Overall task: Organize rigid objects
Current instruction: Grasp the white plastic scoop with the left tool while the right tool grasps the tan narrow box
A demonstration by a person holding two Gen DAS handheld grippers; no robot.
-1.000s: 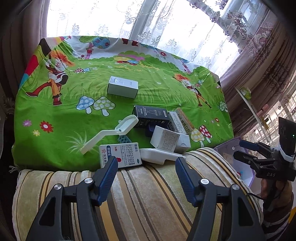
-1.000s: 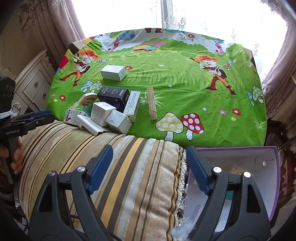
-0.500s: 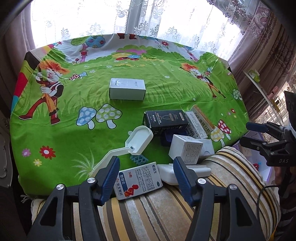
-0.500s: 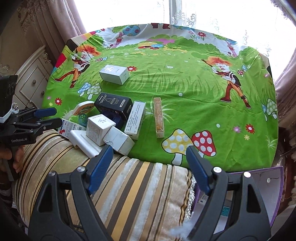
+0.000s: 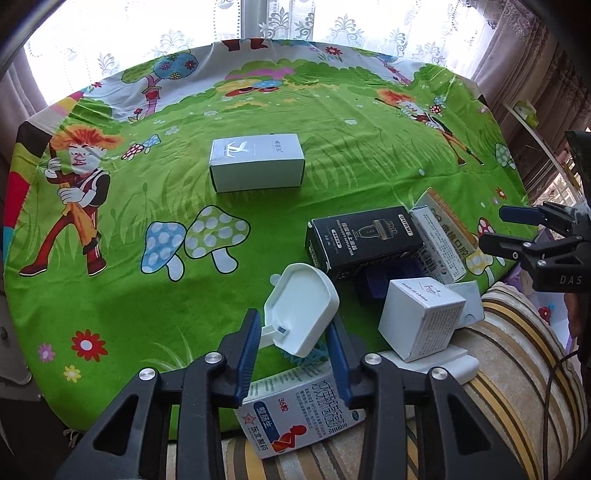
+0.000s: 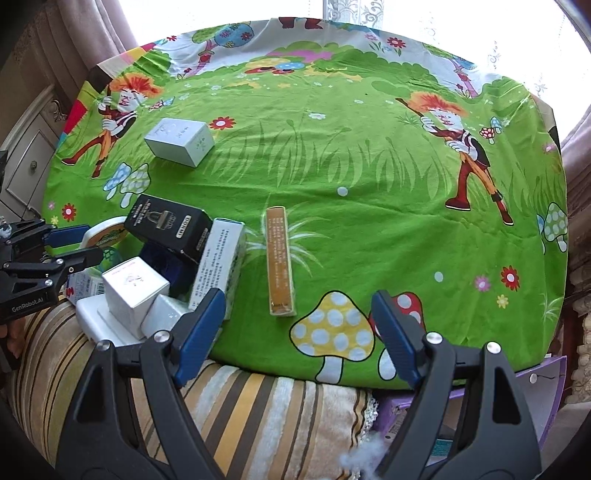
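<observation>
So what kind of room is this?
Probably a room in someone's home: a cartoon cloth covers the table, lace curtains hang at the window, and a white drawer cabinet stands beside it.

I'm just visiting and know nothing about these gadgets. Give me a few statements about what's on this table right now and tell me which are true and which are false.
1. The black box rests propped on other items in the pile. True.
2. The left gripper has nothing between its fingers. False: the white flip-top case sits between them as they are closing.
3. The right gripper stands wide open over the green cloth. True.
4. The narrow tan box is stacked on the black box. False: it lies alone, flat on the cloth.
5. The white box far from the pile stands on the striped cushion. False: it lies on the cloth.
</observation>
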